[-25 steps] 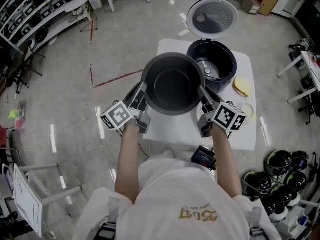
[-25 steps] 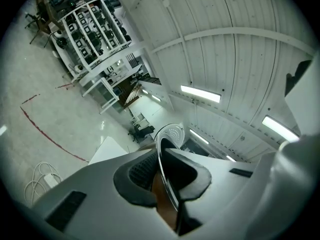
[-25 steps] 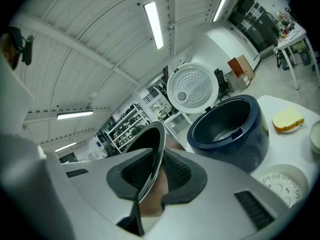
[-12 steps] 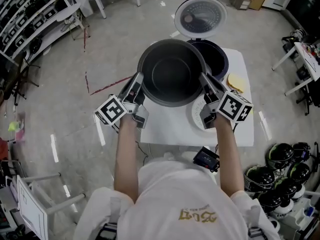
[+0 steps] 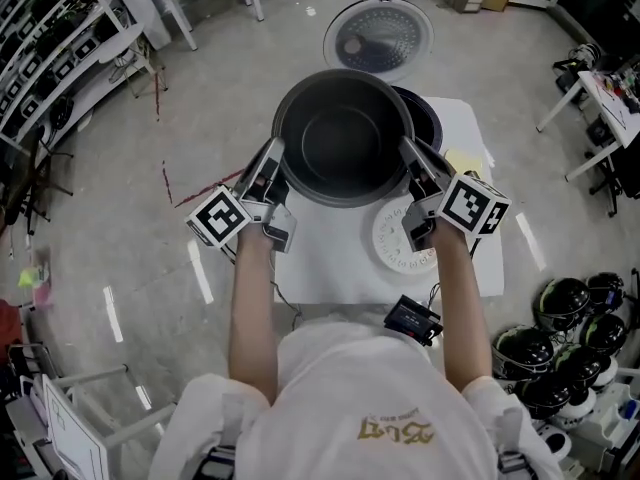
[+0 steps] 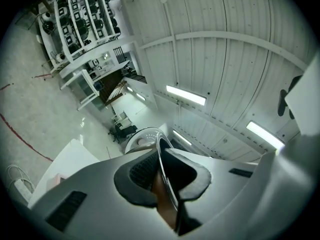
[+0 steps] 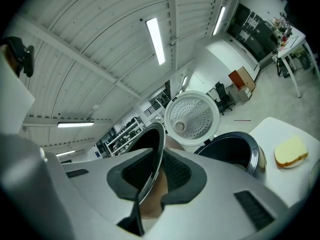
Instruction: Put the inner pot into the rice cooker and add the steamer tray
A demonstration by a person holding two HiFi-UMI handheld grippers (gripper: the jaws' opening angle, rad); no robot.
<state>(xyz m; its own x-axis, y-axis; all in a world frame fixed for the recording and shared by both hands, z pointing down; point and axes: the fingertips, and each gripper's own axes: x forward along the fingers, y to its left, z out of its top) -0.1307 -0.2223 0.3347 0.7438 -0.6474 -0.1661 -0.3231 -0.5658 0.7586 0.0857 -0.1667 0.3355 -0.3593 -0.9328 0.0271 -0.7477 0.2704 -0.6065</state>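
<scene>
- Round, dark inner pot (image 5: 343, 143) has shifted farther away, now over the rice cooker (image 5: 428, 126).
- Left gripper (image 5: 274, 155) and right gripper (image 5: 408, 154) clamp its thin rim.
- White desk (image 5: 330, 268), glossy grey floor (image 5: 130, 238).

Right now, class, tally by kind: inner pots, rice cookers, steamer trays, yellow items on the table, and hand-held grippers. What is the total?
inner pot: 1
rice cooker: 1
steamer tray: 1
yellow sponge-like item: 1
hand-held gripper: 2, left hand-held gripper and right hand-held gripper
total: 6
</scene>
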